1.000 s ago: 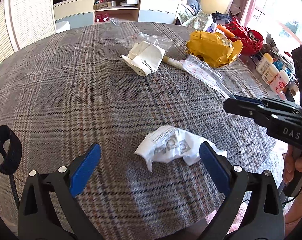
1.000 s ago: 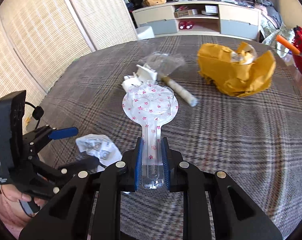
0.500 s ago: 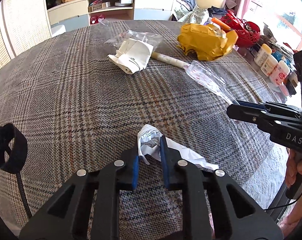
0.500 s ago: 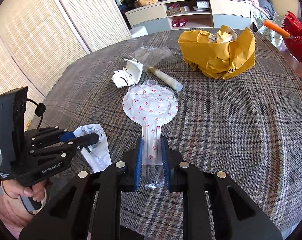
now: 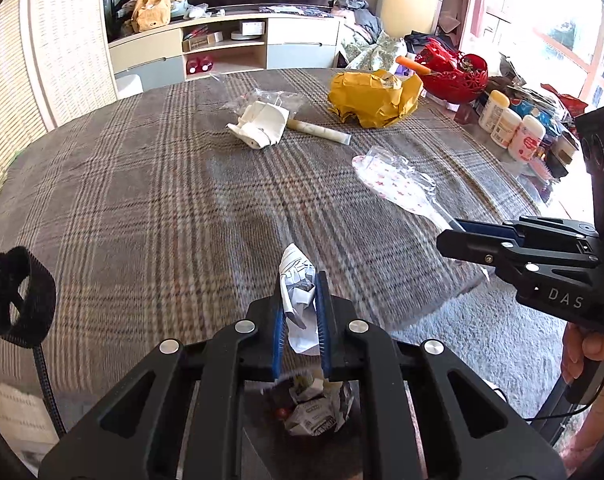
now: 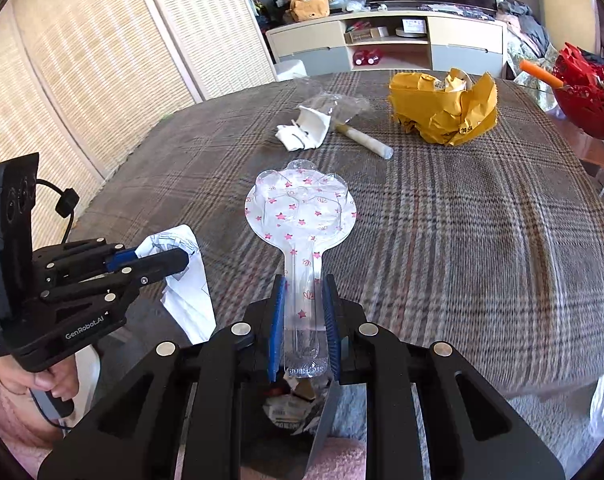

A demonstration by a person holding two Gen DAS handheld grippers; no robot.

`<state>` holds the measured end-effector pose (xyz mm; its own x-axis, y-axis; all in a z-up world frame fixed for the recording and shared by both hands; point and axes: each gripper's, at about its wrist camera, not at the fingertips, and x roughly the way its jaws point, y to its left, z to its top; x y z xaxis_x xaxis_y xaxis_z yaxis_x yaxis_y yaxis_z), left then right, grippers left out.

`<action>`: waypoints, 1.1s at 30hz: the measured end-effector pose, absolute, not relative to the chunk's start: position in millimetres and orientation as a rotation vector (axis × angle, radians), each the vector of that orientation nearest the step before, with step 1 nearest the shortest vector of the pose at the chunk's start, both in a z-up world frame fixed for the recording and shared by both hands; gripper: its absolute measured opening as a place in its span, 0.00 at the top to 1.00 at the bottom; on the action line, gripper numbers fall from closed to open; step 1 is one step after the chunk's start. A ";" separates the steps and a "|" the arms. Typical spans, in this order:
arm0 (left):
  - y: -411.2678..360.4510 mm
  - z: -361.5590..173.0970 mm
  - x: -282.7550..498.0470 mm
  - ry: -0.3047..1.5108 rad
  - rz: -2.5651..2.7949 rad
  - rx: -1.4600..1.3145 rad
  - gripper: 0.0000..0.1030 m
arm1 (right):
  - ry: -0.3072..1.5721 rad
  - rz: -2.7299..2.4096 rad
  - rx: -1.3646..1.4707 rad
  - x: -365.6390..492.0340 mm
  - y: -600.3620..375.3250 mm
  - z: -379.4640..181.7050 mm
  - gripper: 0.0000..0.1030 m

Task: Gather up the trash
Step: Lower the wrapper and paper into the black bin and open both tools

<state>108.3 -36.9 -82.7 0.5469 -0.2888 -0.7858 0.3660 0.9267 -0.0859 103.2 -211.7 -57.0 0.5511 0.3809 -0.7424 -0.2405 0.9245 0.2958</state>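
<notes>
Crumpled white paper [image 5: 300, 300] is pinched in the left tool [image 5: 300, 320] at lower centre; the right tool [image 6: 303, 320] clamps a star-printed clear plastic blister pack [image 6: 300, 208] above the plaid worktop [image 6: 461, 220].

We look from each wrist, tilted down along the fingers at the near edge of the plaid tabletop [image 5: 150, 200]. Both close views face the far shelf unit [image 6: 385, 40] and share the yellow crumpled paper [image 5: 375, 98], each catching the other tool at its side.

Left tongs [image 5: 300, 312] clamp crumpled white paper [image 5: 300, 300] above the plaid tablecloth's [image 5: 162, 200] edge.
</notes>
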 end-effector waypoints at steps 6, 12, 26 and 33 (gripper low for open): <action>-24.1 -80.2 61.3 0.902 -0.382 0.093 0.88 | 0.909 0.364 0.161 55.6 -202.5 -55.9 0.81; -11.4 -96.3 23.1 0.926 -0.378 0.087 0.88 | 0.946 0.365 0.181 17.2 -195.9 -76.5 0.81; -5.5 -183.5 1.7 1.091 -0.386 0.075 0.88 | 1.114 0.367 0.220 -11.9 -173.9 -157.2 0.81; -0.7 -226.4 12.7 1.181 -0.372 0.048 0.88 | 1.193 0.348 0.271 -2.3 -161.9 -204.7 0.81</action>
<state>12.7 -0.7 -226.4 0.3269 -0.2592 -0.9088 0.3089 0.9381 -0.1564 -2.3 -161.9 -204.7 0.3268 0.4024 -0.8552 -0.1209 0.9152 0.3844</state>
